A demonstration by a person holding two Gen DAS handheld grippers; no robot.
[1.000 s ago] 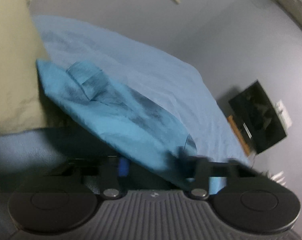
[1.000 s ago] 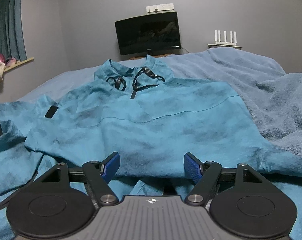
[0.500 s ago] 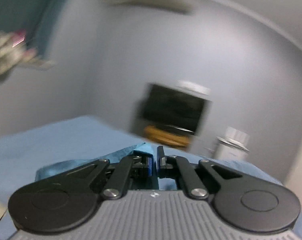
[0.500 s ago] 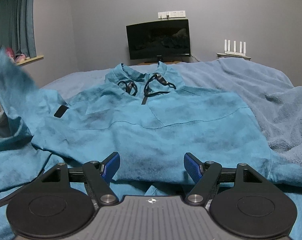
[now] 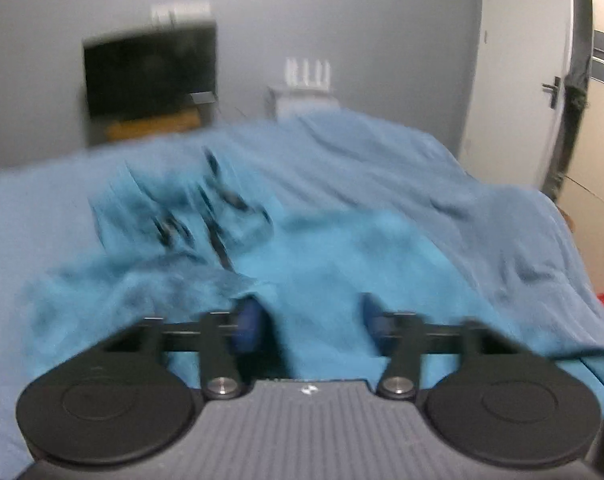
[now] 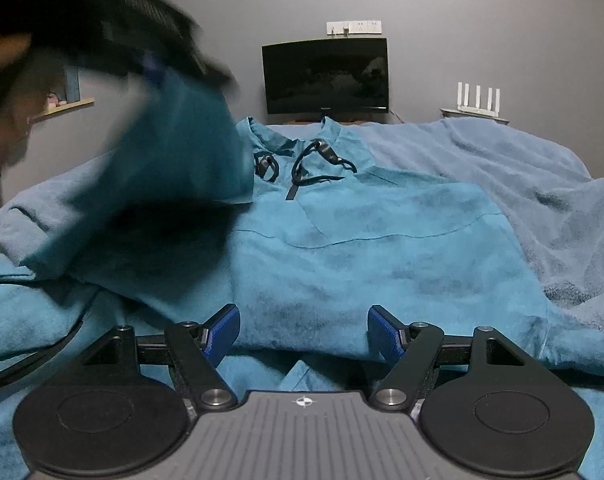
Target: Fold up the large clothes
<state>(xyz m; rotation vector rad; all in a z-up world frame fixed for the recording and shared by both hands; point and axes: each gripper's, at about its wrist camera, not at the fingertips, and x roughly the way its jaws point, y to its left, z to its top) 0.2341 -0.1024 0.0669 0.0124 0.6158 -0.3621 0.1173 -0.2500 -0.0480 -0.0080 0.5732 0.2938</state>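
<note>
A teal hooded sweatshirt (image 6: 361,256) lies face up on the bed, its collar and dark drawstrings (image 6: 302,160) at the far end. Its left sleeve (image 6: 174,168) hangs lifted over the body, under my left gripper (image 6: 154,68), which shows blurred at upper left. In the left wrist view my left gripper (image 5: 307,322) has its jaws apart above the sweatshirt (image 5: 341,256), with a fold of cloth between them. My right gripper (image 6: 303,332) is open and empty, low over the hem.
A lighter blue blanket (image 6: 521,184) covers the bed to the right. A dark monitor (image 6: 325,76) and a white router (image 6: 477,98) stand against the far wall. A door (image 5: 521,60) is at the right in the left wrist view.
My left gripper swung the sleeve up and across toward the sweatshirt's body, and its jaws went from shut to apart. My right gripper stayed open and nearly still.
</note>
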